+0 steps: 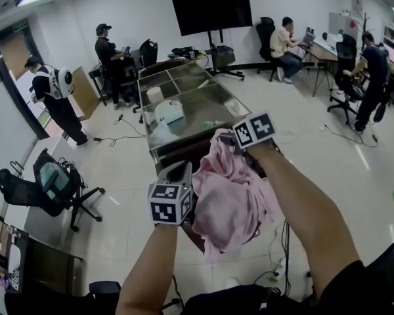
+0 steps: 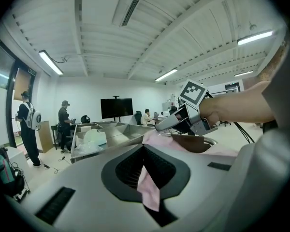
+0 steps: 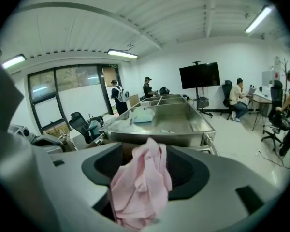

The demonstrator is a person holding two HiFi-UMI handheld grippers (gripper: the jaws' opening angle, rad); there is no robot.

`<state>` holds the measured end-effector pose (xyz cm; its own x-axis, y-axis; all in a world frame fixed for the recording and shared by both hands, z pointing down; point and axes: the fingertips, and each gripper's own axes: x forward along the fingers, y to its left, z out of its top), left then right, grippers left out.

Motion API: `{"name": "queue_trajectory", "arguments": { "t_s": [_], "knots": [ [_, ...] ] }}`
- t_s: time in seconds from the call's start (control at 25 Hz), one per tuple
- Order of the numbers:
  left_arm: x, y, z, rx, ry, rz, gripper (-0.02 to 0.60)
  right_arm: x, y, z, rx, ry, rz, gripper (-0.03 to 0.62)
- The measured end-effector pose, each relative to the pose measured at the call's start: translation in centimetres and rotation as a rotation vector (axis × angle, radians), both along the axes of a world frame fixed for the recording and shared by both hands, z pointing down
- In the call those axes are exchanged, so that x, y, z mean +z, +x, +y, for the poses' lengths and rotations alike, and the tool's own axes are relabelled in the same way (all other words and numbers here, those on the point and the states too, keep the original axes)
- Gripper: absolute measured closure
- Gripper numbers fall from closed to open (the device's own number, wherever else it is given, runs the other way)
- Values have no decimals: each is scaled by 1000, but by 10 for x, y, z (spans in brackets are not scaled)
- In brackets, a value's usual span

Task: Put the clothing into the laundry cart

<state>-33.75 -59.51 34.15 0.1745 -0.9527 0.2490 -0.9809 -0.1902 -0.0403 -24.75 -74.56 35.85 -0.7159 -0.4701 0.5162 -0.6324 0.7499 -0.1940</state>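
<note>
A pink garment (image 1: pixel 230 195) hangs in the air between my two grippers, just short of the near end of the steel laundry cart (image 1: pixel 146 104). My left gripper (image 1: pixel 184 174) is shut on one corner; in the left gripper view a thin strip of the cloth (image 2: pixel 149 187) is pinched between its jaws. My right gripper (image 1: pixel 233 138) is at the garment's top, nearest the cart. In the right gripper view a loose bunch of the cloth (image 3: pixel 137 182) lies in its wide gap, with the jaws open around it. The cart (image 3: pixel 183 115) stands straight ahead.
Inside the cart lie white bagged items (image 1: pixel 169 112). A dark brown container (image 1: pixel 184 155) sits under the garment. An office chair with a bag (image 1: pixel 46 186) is at the left. A TV on a stand (image 1: pixel 212 10), desks and several people are farther off. Cables run on the floor.
</note>
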Motion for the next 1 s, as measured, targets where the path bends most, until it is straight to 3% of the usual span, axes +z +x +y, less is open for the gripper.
{"name": "queue_trajectory", "arguments": {
  "t_s": [0.2, 0.68, 0.8, 0.88, 1.0],
  "knots": [
    [3, 7, 3, 20, -7, -1, 583, -2, 11, 6, 19, -3, -38, 286],
    [-1, 10, 29, 48, -1, 8, 584, -44, 20, 54, 10, 112, -107, 327],
    [-4, 12, 39, 56, 7, 14, 583, -51, 28, 69, 30, 132, -124, 426],
    [-5, 15, 48, 66, 19, 18, 583, -55, 36, 82, 48, 149, -139, 567],
    [-6, 18, 65, 93, 22, 26, 583, -60, 47, 104, 79, 174, -158, 592]
  ]
}}
